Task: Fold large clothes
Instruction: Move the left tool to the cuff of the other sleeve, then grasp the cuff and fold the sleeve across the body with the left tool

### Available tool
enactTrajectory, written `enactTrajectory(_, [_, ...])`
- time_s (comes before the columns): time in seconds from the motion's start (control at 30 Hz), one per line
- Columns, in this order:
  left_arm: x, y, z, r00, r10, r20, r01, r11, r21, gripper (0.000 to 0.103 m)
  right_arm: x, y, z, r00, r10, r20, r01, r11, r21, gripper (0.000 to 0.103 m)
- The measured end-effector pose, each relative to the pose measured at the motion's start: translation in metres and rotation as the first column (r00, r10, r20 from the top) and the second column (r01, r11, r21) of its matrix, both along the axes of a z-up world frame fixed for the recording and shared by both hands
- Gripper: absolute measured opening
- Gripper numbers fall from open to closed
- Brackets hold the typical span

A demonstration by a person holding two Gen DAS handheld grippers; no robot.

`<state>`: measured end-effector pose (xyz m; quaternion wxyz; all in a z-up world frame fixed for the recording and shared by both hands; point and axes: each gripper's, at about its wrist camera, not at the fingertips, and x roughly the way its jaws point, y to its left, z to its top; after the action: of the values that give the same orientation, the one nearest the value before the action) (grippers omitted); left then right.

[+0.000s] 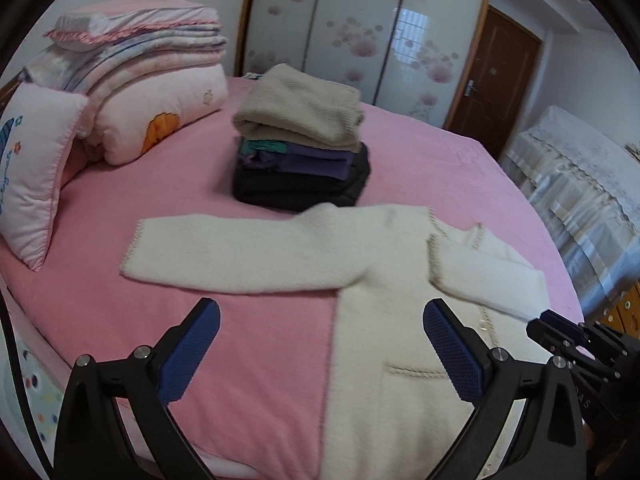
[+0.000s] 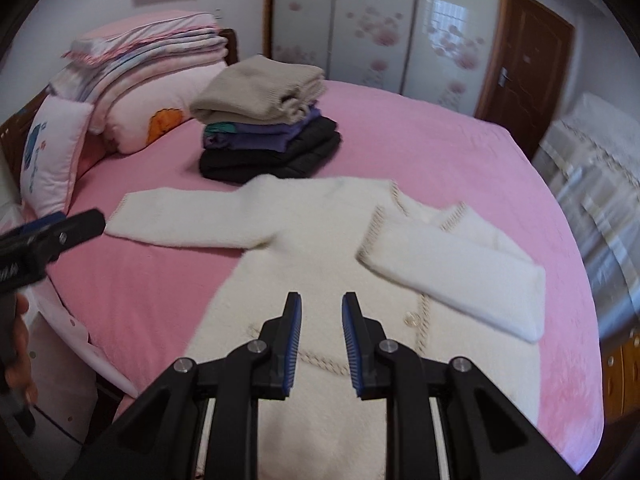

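Hovering claws (image 1: 320, 312) (image 2: 320, 304), both empty

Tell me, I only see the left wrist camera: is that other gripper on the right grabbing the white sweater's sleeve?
Observer: No. The right gripper has a narrow gap between its jaws, with nothing in it.
Operator: Is anything touching the folded sleeve?
Observer: No, the folded sleeve lies free across the white sweater.
Operator: Who's holding my gripper?
Observer: A hand is wrapped around the handle of the left gripper, at the right wrist picture's left edge.
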<state>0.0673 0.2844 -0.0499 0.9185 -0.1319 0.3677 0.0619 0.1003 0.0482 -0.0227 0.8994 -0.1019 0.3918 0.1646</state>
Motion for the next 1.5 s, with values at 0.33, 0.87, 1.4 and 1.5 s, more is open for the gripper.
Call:
enactTrajectory(0.33, [0.072,0.12,-0.082,0.969,-0.012,-0.247,-0.052,0.968,-0.247,0.101,0.043,0.087,-0.009,0.994,0.103,0.02,-0.102,0.994,-0.048,0.021])
enactTrajectory(0.87, [0.146,0.247,-0.233,0.837,0.167,-0.522,-0.453,0.747,-0.487,0.091,0.135,0.151,-0.092,0.981,0.037,-0.19,-0.024,0.997,0.067,0.021])
enactTrajectory(1.4, [0.174,0.176,-0.164,0.916,0.249,-0.315,-0.306,0.941,-0.146,0.011,0.128,0.084,-0.125,0.967,-0.036,-0.253,0.053,0.997,0.059,0.021])
enactTrajectory(1.5, [0.186,0.131,-0.124,0.957,0.191,-0.219,-0.215,0.972,-0.092,0.011,0.126,0.06,-0.115,0.973,-0.068,-0.222,0.084,0.994,0.065,0.021])
